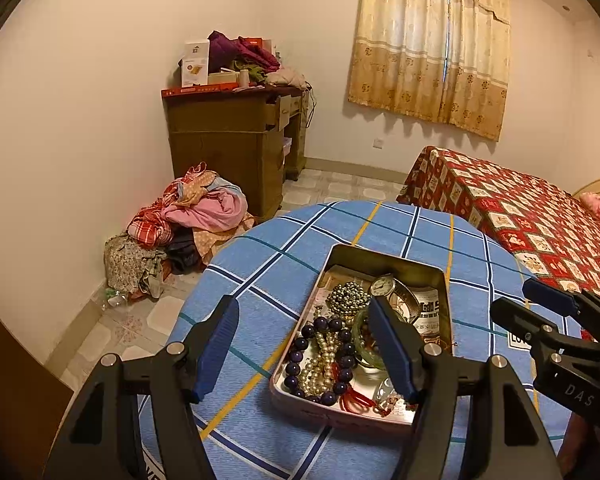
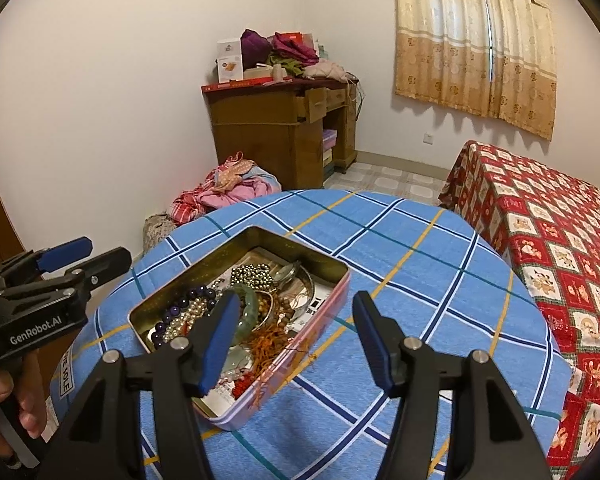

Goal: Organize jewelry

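— So where do we stand? Both our grippers hover with jaws released and nothing in them: the left gripper (image 1: 304, 344) over the tin's left rim, the right gripper (image 2: 296, 338) over its near right wall.

— And the jewelry is all heaped in the open tin (image 2: 320, 314), which sits mid-bench on the blue checked cloth (image 2: 420, 264).

— That heap worries us. The purple bead bracelet (image 1: 320, 356) lies wound around the pearl strand (image 1: 324, 364), and the red cord (image 2: 270, 344) tangles near the jade bangle (image 2: 246, 308).

— Pull one and we likely drag its neighbours out.

— Or the light tin skids on the cloth, unless our other gripper braces it.
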`<state>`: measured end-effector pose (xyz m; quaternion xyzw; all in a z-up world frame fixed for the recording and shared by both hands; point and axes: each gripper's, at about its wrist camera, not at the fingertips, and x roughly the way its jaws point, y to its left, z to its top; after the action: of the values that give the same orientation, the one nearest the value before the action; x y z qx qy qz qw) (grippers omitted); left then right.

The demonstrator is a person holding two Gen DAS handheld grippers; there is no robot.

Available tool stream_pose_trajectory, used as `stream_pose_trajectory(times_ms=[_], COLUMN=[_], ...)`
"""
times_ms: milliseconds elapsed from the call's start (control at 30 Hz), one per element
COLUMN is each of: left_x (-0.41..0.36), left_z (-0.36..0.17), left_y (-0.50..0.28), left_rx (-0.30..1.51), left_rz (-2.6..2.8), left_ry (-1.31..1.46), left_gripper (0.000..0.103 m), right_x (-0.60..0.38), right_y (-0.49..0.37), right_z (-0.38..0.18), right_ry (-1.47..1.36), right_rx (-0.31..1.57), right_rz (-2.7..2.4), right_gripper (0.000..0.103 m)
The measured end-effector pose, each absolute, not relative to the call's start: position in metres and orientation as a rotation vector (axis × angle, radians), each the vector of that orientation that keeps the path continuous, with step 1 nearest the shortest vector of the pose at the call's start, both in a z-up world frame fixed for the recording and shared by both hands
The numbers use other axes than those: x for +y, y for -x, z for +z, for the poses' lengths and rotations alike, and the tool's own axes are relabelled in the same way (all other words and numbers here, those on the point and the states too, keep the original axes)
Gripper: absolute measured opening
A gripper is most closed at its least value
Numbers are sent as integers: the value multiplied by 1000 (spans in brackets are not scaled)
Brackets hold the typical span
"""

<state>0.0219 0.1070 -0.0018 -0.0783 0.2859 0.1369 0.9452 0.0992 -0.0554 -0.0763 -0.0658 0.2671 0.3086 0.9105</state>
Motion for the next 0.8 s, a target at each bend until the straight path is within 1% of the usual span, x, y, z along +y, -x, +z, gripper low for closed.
stream_pose_trajectory(times_ms=[233,333,800], left_x=[104,103,101], left_z=[0,2,3], left_y=[-22,-21,-21], left_rx=[576,573,582], left_rz=[271,269,281], left_ry=[149,148,144], left_gripper=[68,68,68], right_x=[-61,-62,-65], right_y=[-96,-94,-94], right_z=[-73,-70,-67], right_ry=[134,134,130], right_rx=[539,530,522], right_rz=[628,624,621], right_gripper=[62,65,65])
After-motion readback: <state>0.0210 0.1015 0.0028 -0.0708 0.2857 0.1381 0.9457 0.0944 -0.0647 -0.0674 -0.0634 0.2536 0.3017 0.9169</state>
